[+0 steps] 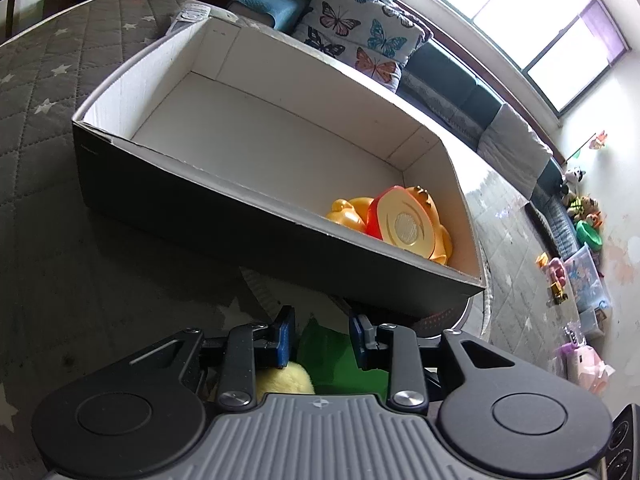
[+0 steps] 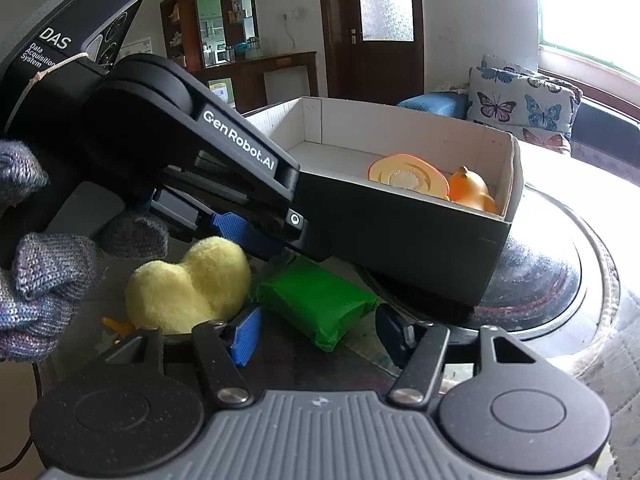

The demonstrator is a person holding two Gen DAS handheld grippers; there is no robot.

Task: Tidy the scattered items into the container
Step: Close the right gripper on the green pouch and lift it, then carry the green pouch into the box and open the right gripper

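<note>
A star-quilted table (image 1: 48,92) near a butterfly cushion (image 1: 360,28) — left gripper (image 1: 320,340) parted over plush, right gripper (image 2: 316,332) loosely straddling a green packet (image 2: 316,304).

Dark table (image 2: 560,280), box (image 2: 400,236) (perhaps cardboard), plush (image 2: 188,284), packet (image 2: 316,304)

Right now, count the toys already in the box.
2: an orange duck and a round yellow toy, leaning together at one end of the box. The near wall may hide something.
</note>
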